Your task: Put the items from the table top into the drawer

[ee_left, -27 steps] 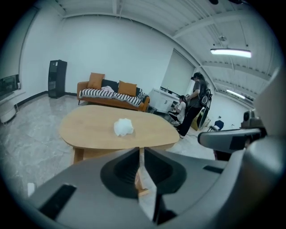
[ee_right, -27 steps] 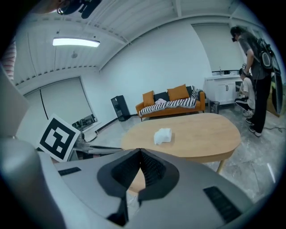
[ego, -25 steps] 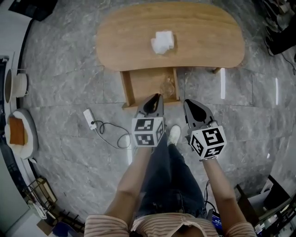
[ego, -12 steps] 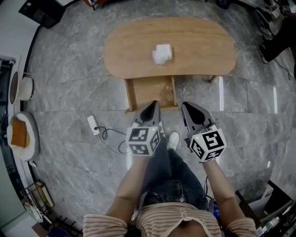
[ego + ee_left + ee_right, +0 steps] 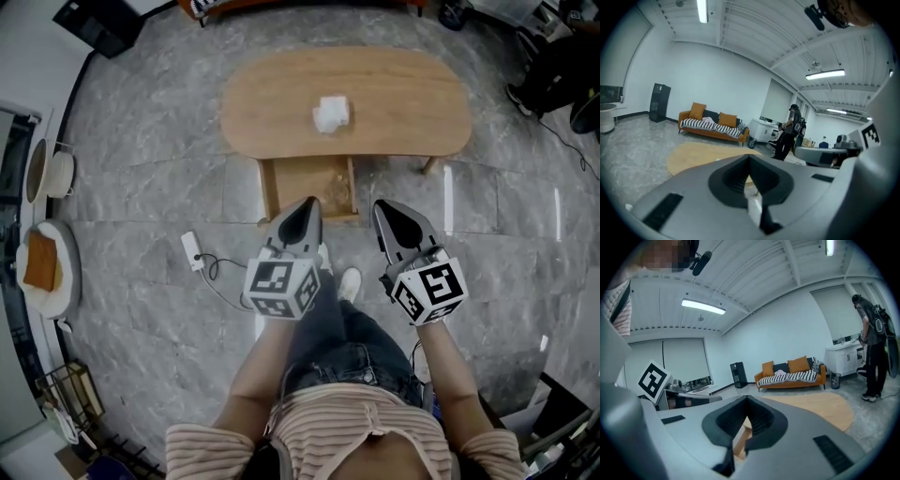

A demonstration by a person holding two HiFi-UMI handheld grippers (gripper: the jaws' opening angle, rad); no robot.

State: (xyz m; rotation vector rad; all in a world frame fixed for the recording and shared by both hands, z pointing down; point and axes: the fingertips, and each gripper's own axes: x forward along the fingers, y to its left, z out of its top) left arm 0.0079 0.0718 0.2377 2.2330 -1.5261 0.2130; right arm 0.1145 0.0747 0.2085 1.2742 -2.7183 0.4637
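One white wad [image 5: 331,113] sits mid-counter [image 5: 412,94], not yet moved. Drawer [image 5: 281,183] is open, with a clear thing [image 5: 340,190] inside at the right, hard to identify. Left claw [image 5: 310,202] and right claw [image 5: 379,207] are both clenched, empty, held short of the drawer.

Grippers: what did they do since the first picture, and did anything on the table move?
Both the left gripper and the right gripper rose away from the open drawer, shut and empty; neither took hold of anything. The white cloth stayed on the table, and the drawer stayed open.
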